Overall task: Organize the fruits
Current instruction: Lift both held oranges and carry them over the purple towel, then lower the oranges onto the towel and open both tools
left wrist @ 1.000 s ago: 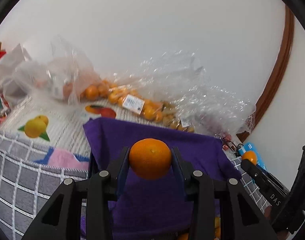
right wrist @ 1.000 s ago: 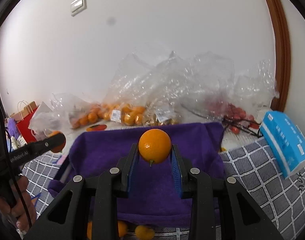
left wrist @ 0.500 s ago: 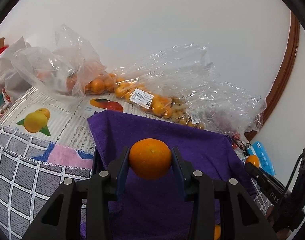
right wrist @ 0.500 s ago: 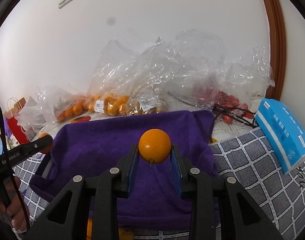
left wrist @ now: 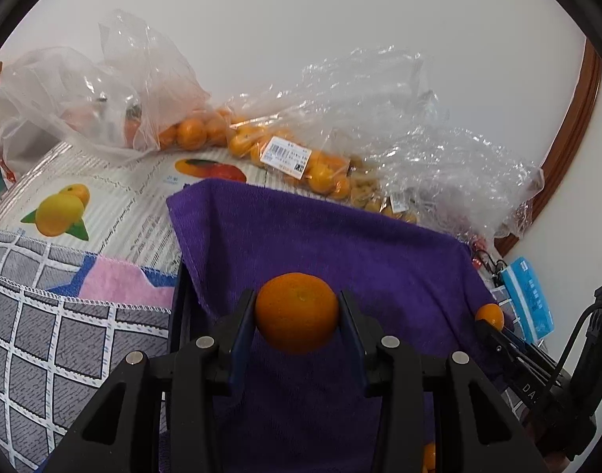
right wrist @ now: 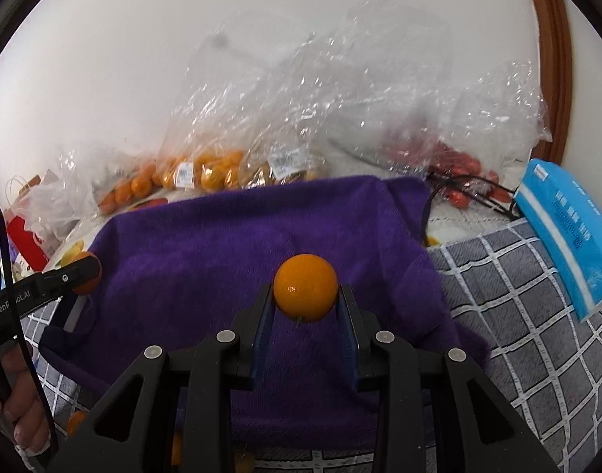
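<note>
My left gripper [left wrist: 297,313] is shut on an orange mandarin [left wrist: 297,312] and holds it above a purple towel [left wrist: 320,244] draped over a dark bin. My right gripper [right wrist: 305,295] is shut on a second orange [right wrist: 305,287] above the same towel [right wrist: 241,244]. The right gripper and its orange also show at the right edge of the left wrist view [left wrist: 489,316]. The left gripper and its orange show at the left of the right wrist view [right wrist: 86,276].
Clear plastic bags of small oranges [left wrist: 301,157] and red fruits [right wrist: 454,165] lie along the white wall behind the towel. A blue tissue pack [right wrist: 569,232] lies on the grey checked cloth [right wrist: 509,315] at right. A fruit-print mat [left wrist: 103,201] lies at left. Loose oranges [right wrist: 76,421] sit below the towel's front edge.
Both grippers have tipped down and moved forward over the purple towel, each still holding its orange. The bags and the wall have shifted upward in both views.
</note>
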A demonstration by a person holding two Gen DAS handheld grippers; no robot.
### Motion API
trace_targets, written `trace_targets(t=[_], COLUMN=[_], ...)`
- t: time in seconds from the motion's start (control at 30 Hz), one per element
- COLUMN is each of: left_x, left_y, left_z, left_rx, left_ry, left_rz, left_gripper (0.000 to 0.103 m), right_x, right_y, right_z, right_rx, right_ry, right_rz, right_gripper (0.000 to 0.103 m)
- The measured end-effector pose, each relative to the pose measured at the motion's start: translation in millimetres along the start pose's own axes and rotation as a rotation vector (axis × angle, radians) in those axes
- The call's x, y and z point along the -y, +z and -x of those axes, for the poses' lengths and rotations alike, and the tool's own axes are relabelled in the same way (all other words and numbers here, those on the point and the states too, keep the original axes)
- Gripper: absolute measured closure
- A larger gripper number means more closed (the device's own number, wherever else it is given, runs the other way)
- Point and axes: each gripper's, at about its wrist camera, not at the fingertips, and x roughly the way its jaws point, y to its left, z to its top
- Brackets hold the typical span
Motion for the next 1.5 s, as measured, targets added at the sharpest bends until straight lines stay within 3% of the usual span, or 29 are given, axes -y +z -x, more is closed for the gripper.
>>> trace_targets(t=[0.43, 1.2, 1.5], left_x=[7.5, 10.9, 13.2], left_y=[-5.5, -6.9, -5.4], left_z=[-7.6, -11.4, 5.8], left_rx=[-0.031, -0.054, 0.020], left_ry=[0.025, 0.007, -0.024], left_rz=[-0.031, -0.061, -0.067], left_gripper=[0.064, 0.064, 0.051], right_x=[-3.4, -4.6, -6.4], right_y=[-5.3, -4.7, -3.9], right_z=[-11.2, -7.9, 3.2], right_rx=[-0.067, -0.056, -0.002], right_ry=[0.006, 0.008, -0.005], right_rz=[0.013, 0.023, 0.031], right_gripper=[0.071, 0.069, 0.038])
